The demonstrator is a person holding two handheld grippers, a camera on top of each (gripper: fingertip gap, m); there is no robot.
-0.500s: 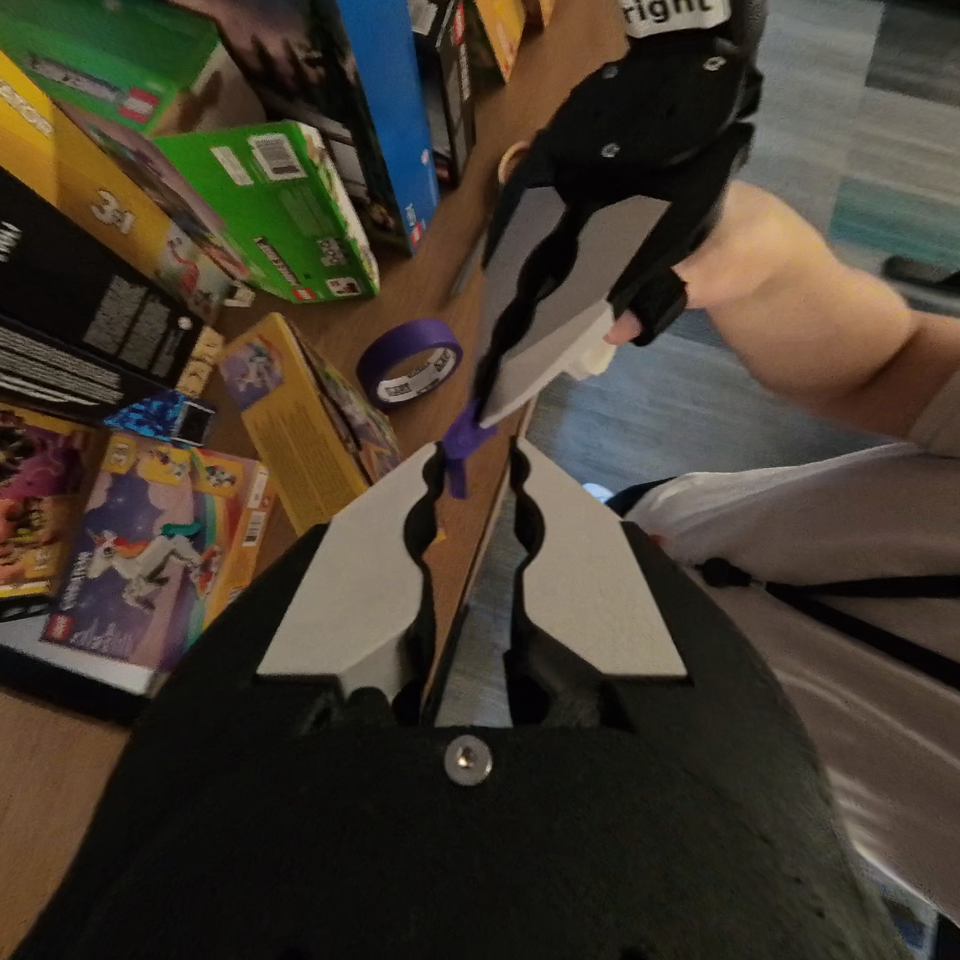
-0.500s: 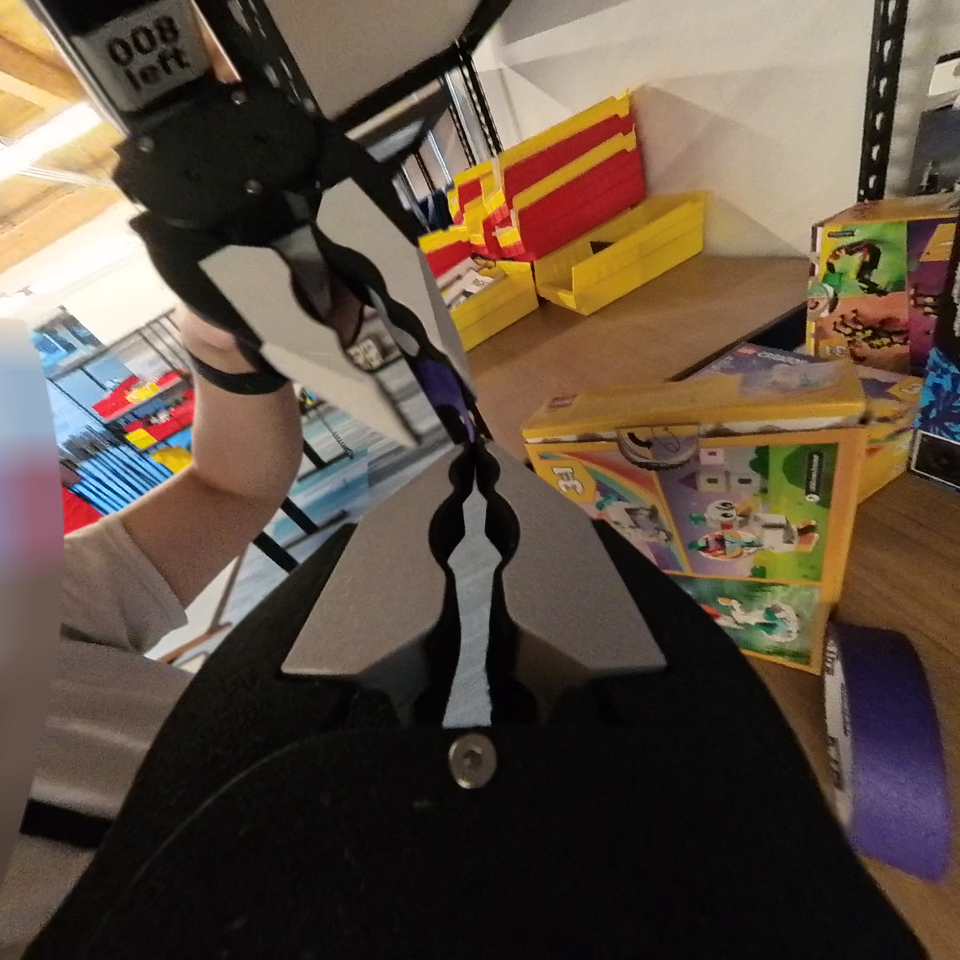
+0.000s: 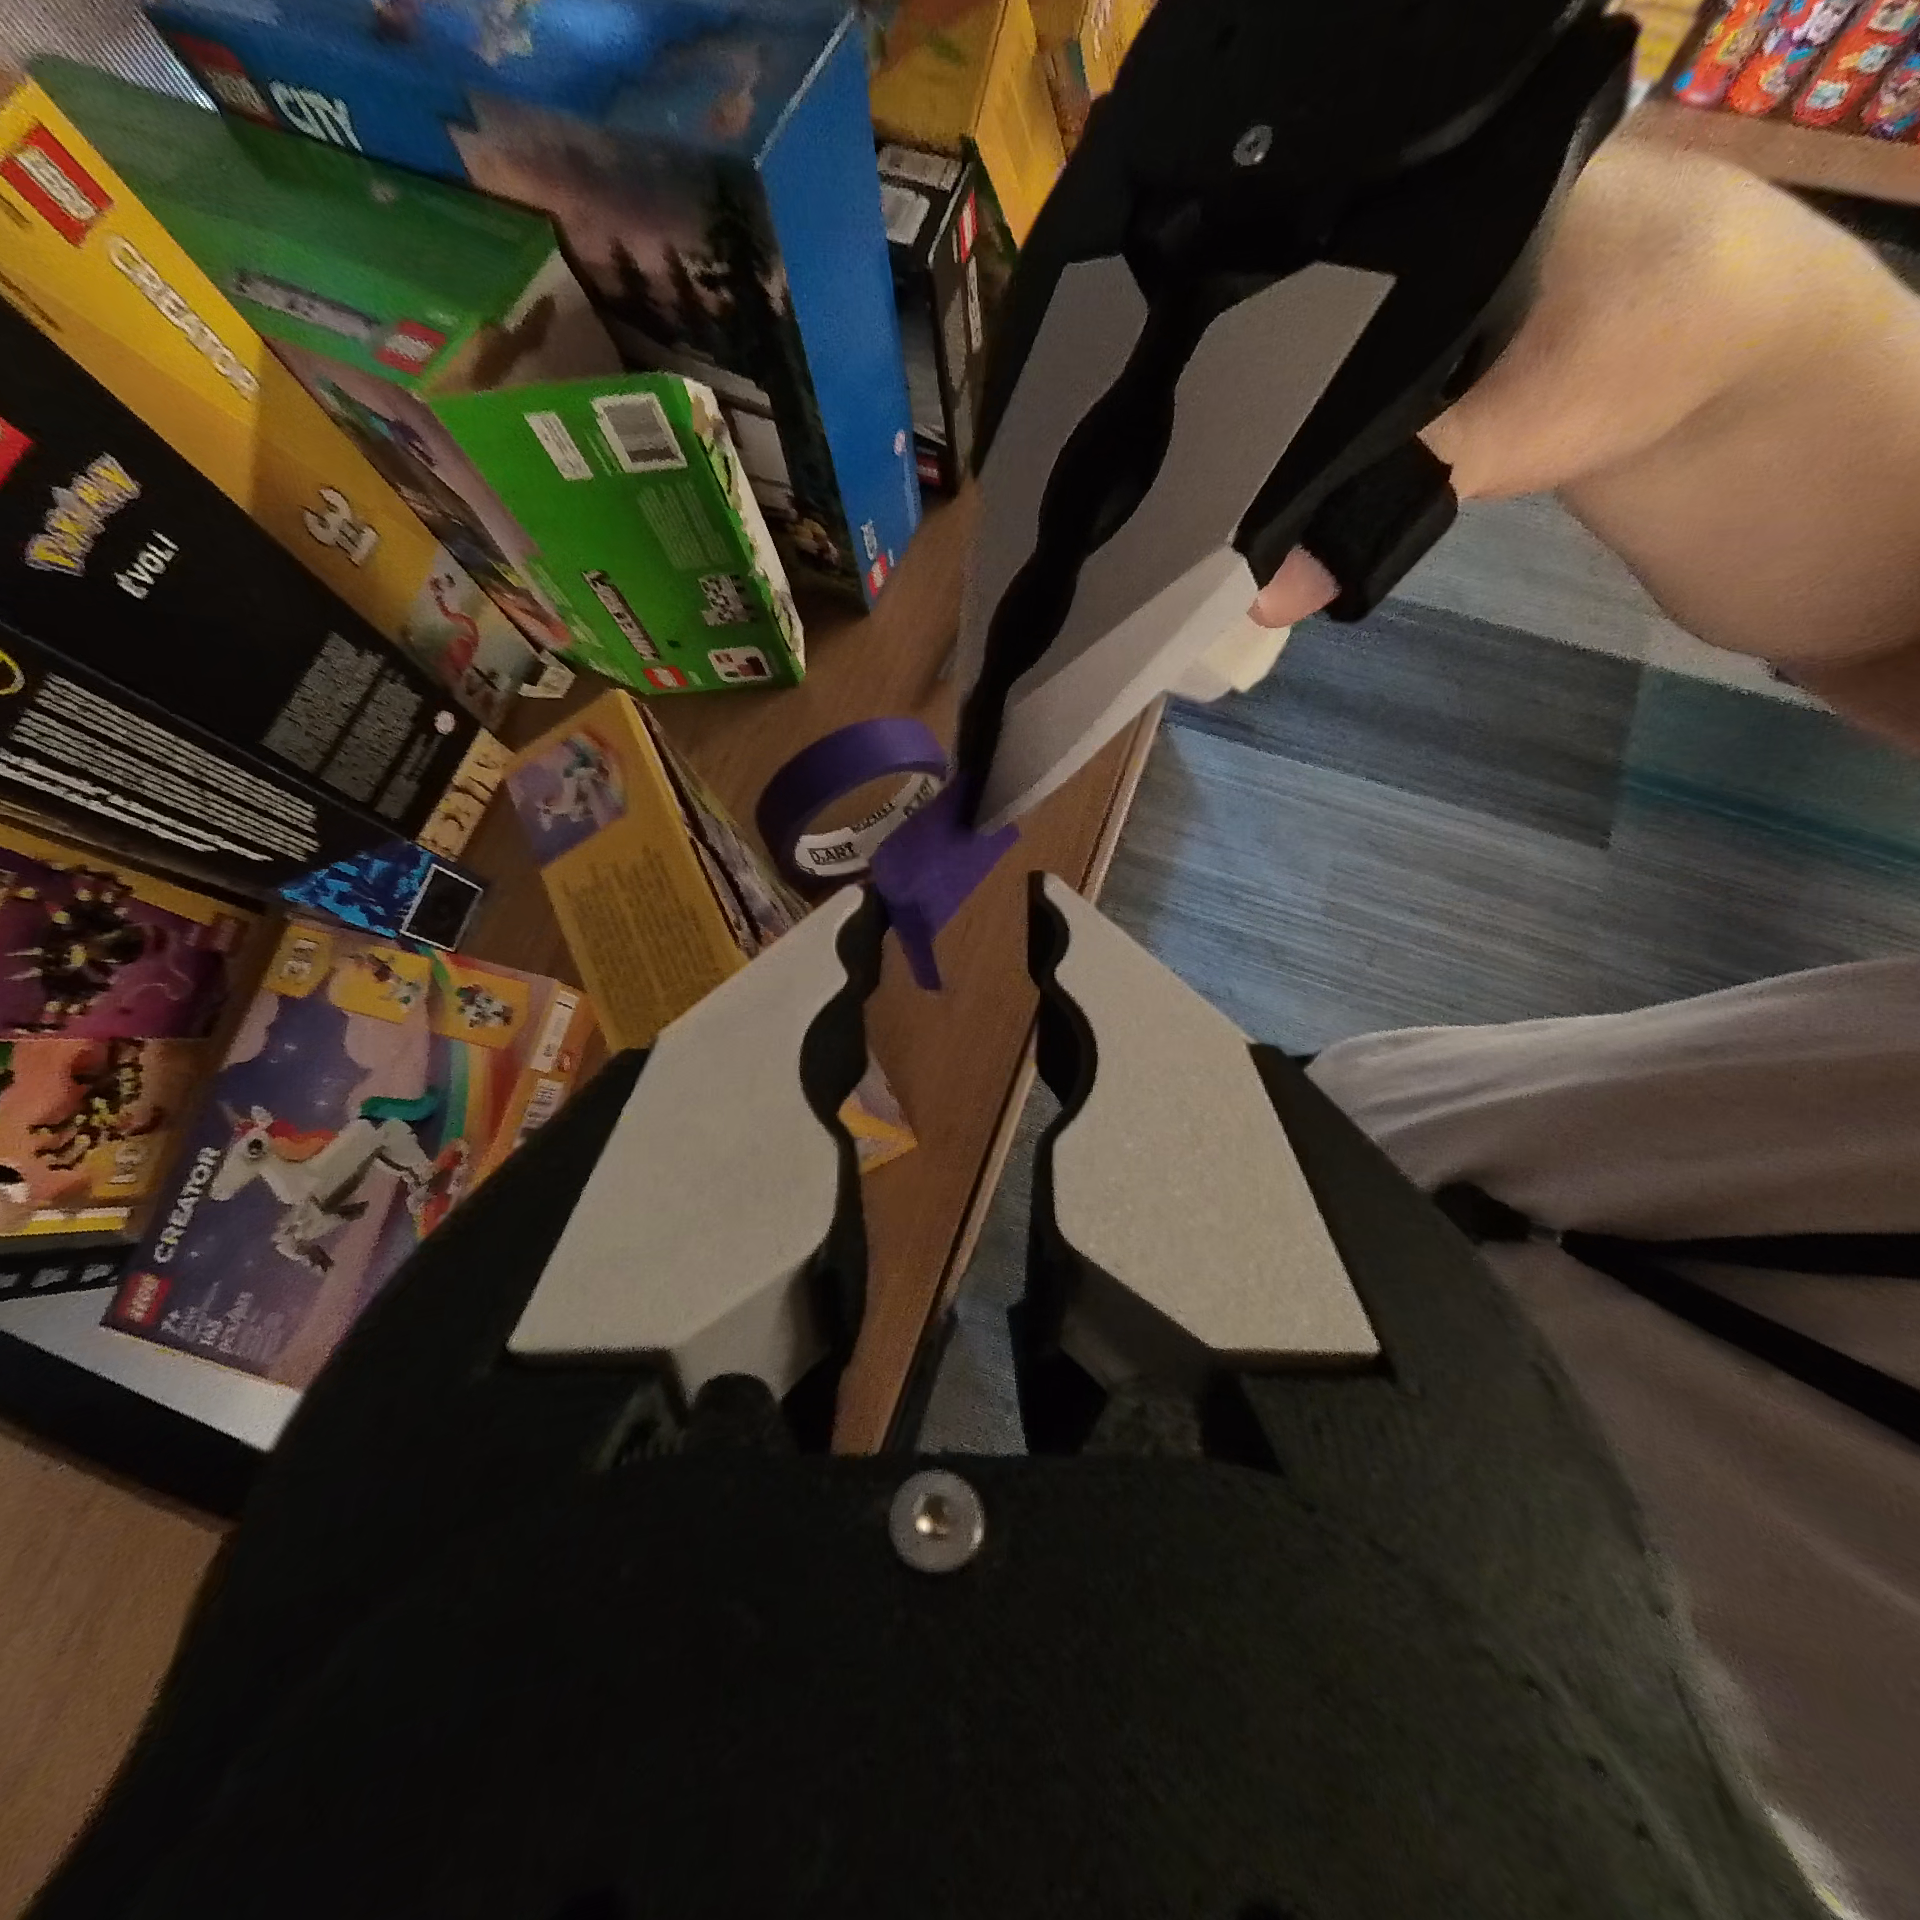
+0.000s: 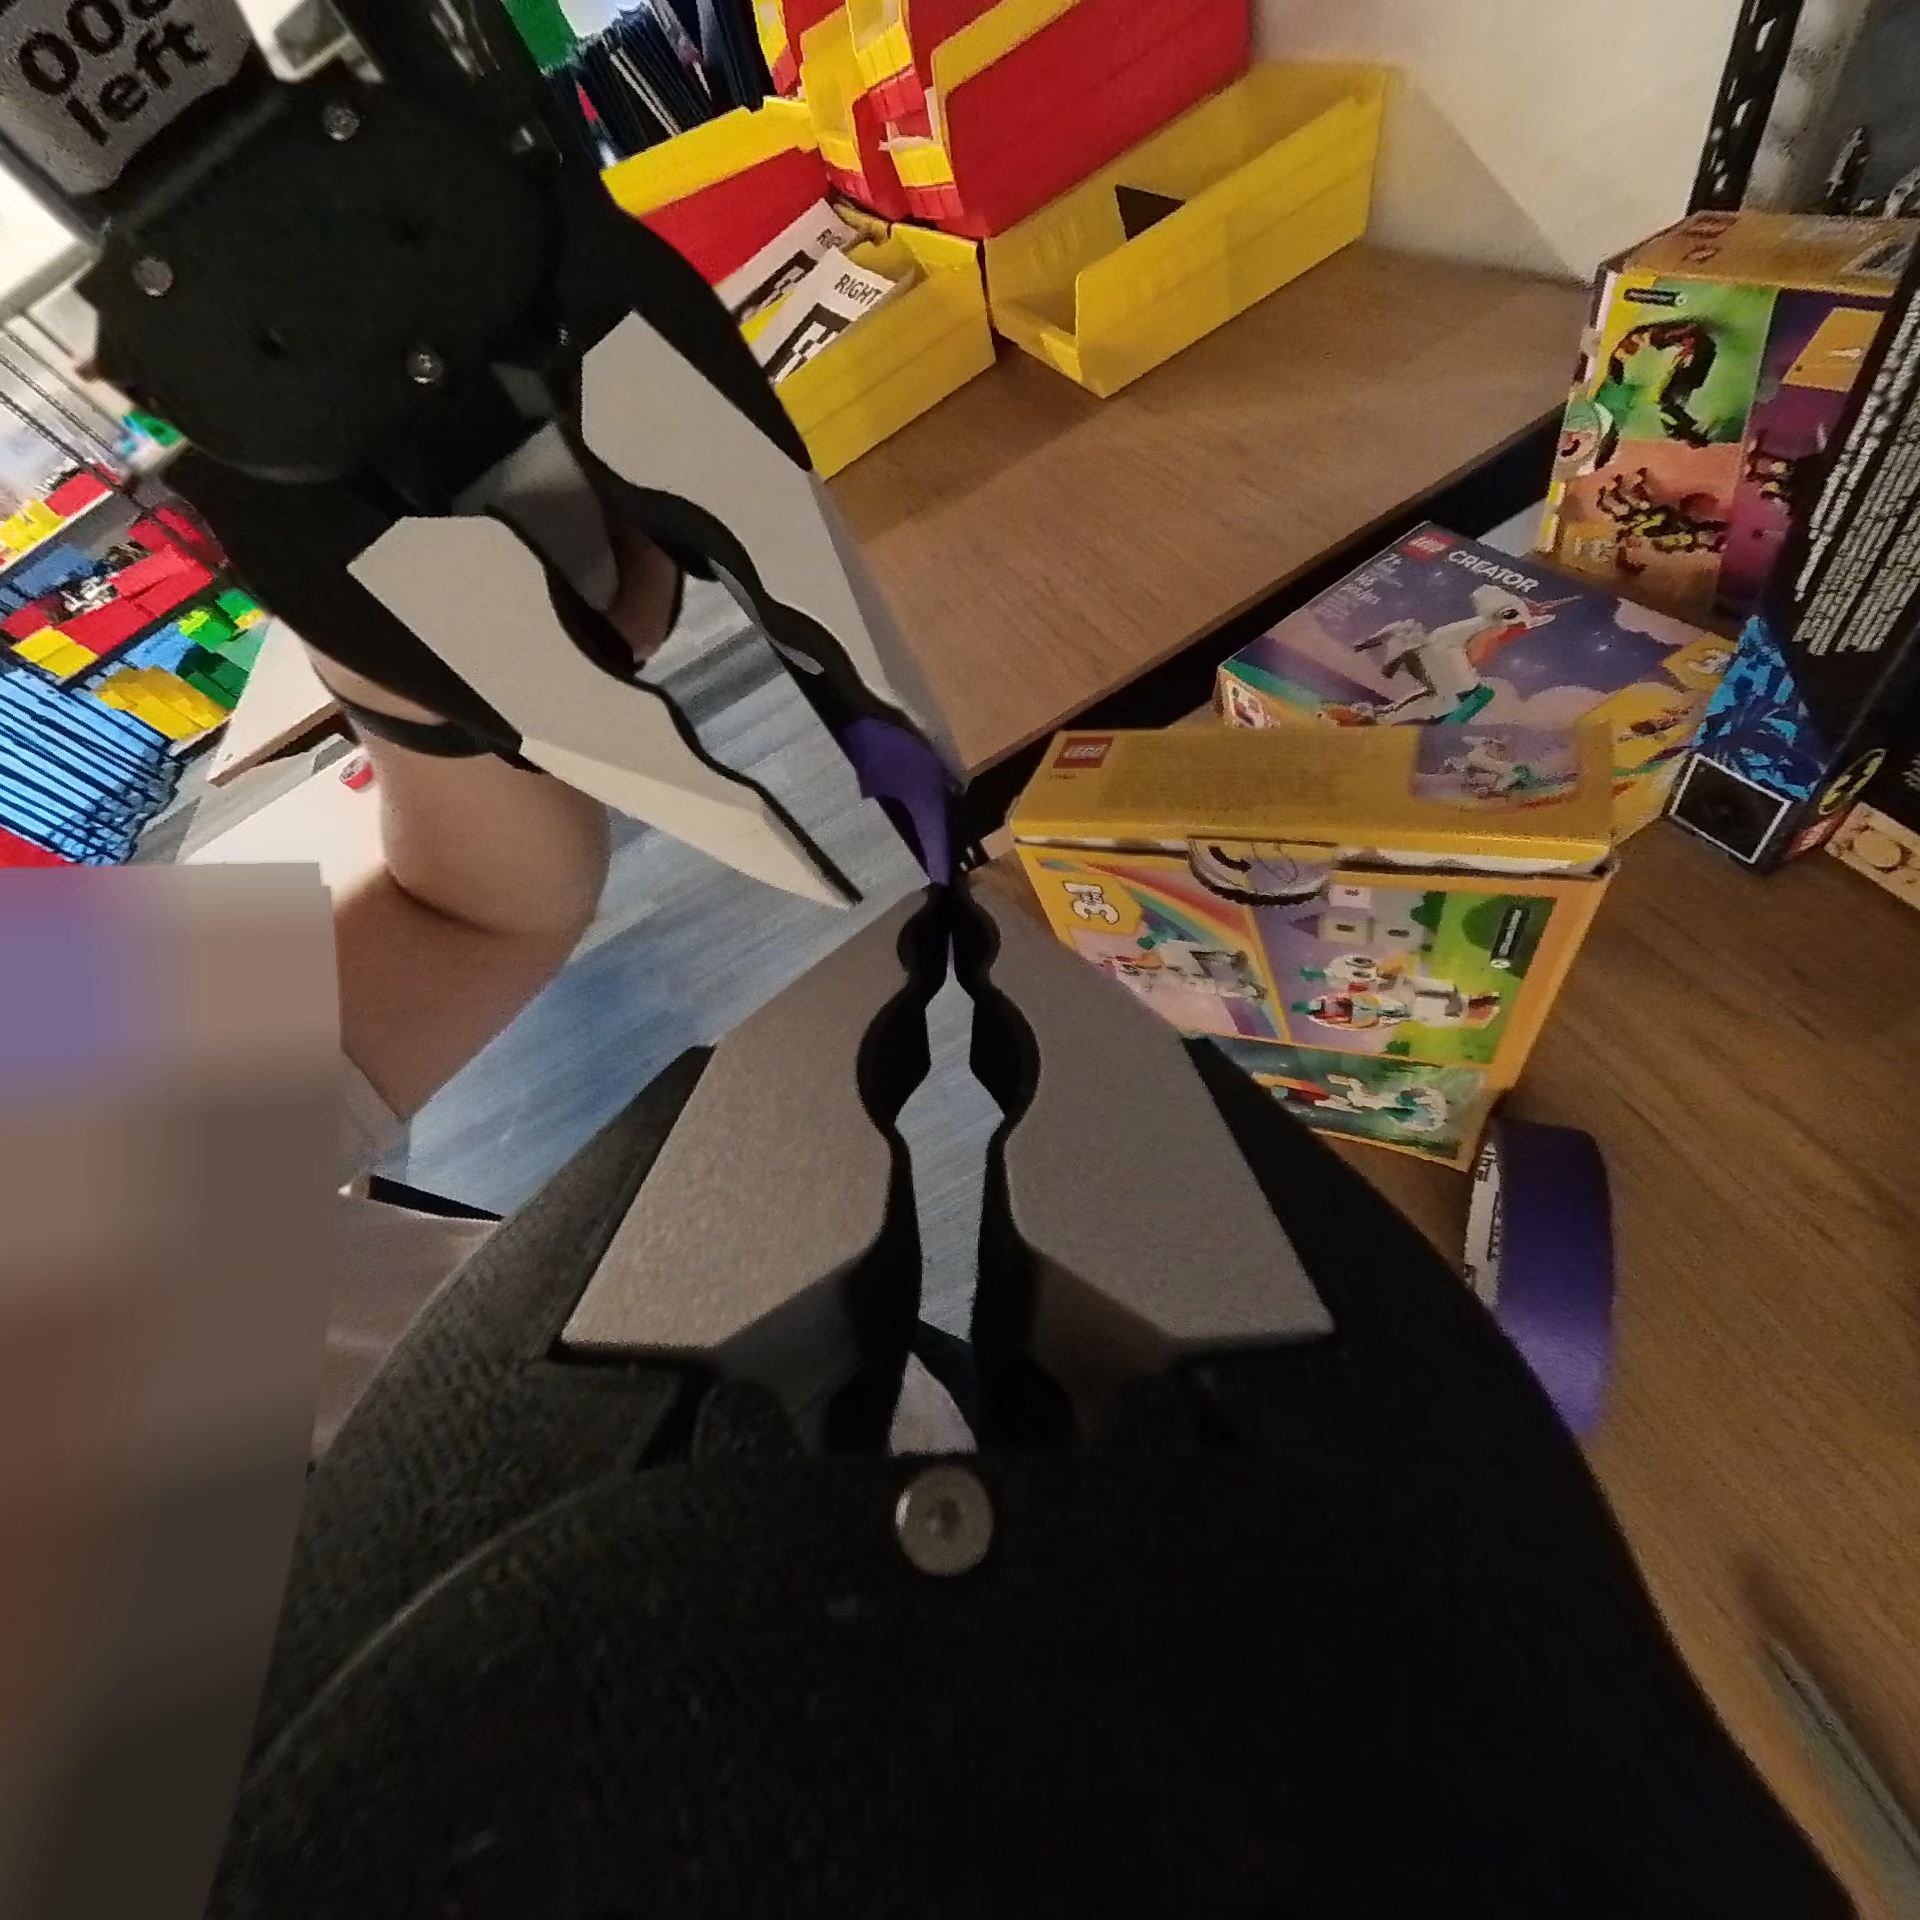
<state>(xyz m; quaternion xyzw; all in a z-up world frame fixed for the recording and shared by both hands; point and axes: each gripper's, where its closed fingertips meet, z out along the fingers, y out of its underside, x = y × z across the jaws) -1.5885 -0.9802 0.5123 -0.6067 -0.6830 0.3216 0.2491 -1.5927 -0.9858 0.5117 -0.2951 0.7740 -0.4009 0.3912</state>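
left gripper point(image 3: 951, 914) opened; right gripper point(image 4: 951, 904) pinches tape strip point(image 3: 930, 873).

Writing shows but is not copied here: printed lettering on the blue box point(image 3: 810, 260), yellow box point(image 3: 125, 291), black box point(image 3: 208, 644) and unicorn box point(image 3: 312, 1164); barcode label on the green box point(image 3: 644, 540); print inside the tape roll point(image 3: 852, 821); grey tag point(image 4: 94, 62), white cards point(image 4: 831, 301) in a yellow bin point(image 4: 894, 384)

The purple tape roll point(image 4: 1543, 1262) is blurred and partly hidden behind the right gripper's point(image 4: 953, 914) black body. A mosaic patch covers the left side of the right wrist view. The blue box point(image 3: 665, 208) is smeared and cut off by the top edge. The left gripper's point(image 3: 951, 914) body hides the table's point(image 3: 935, 1122) near part.
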